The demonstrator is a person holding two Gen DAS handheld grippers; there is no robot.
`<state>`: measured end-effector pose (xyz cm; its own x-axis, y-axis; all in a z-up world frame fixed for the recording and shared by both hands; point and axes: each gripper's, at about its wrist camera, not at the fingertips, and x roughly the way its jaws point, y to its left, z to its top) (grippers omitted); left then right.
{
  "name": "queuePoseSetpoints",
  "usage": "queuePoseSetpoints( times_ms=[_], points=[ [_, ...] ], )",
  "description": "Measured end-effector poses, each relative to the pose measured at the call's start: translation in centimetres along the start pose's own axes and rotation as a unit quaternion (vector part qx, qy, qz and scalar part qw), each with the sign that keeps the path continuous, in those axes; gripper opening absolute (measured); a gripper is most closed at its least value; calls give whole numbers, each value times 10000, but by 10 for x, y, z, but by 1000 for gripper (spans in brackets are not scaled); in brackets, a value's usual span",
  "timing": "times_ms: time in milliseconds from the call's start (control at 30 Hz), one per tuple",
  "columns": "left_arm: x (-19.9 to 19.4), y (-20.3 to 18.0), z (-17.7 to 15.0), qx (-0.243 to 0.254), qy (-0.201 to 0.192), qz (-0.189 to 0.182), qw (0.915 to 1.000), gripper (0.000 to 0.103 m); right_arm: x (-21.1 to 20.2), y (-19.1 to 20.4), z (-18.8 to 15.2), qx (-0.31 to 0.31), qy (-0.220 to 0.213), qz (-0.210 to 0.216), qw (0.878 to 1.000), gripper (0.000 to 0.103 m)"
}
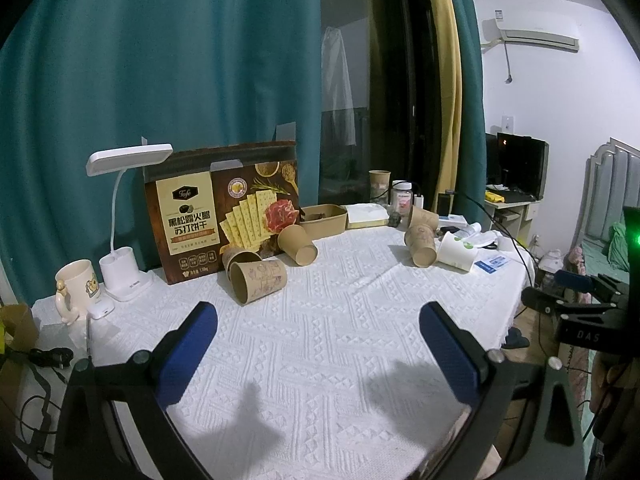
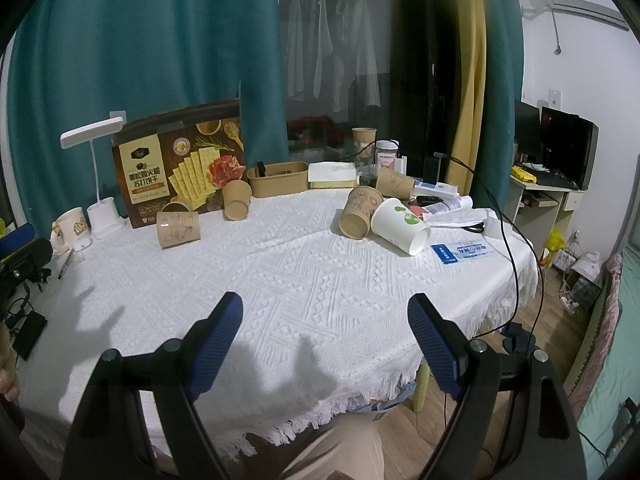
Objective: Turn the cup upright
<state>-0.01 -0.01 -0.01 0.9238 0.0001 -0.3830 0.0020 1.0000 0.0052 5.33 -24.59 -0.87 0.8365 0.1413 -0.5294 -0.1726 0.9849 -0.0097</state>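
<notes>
Several paper cups lie on their sides on the white tablecloth. A printed brown cup lies at the left, also in the right wrist view. A plain brown cup lies behind it near the cracker box. At the right lie a brown cup and a white cup with green leaves. My left gripper is open and empty above the cloth, well short of the cups. My right gripper is open and empty near the table's front edge.
A cracker box and a white desk lamp stand at the back left, with a cream mug. A brown tray, a jar and papers crowd the back right. A black cable hangs over the right edge.
</notes>
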Motion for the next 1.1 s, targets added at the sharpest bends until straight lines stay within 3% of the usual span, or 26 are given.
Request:
queuePoseSetpoints(
  times_ms=[1100],
  points=[
    [0, 5, 3, -27, -18, 40, 10000, 101, -1, 1, 0, 3, -14, 5, 10000, 83]
  ],
)
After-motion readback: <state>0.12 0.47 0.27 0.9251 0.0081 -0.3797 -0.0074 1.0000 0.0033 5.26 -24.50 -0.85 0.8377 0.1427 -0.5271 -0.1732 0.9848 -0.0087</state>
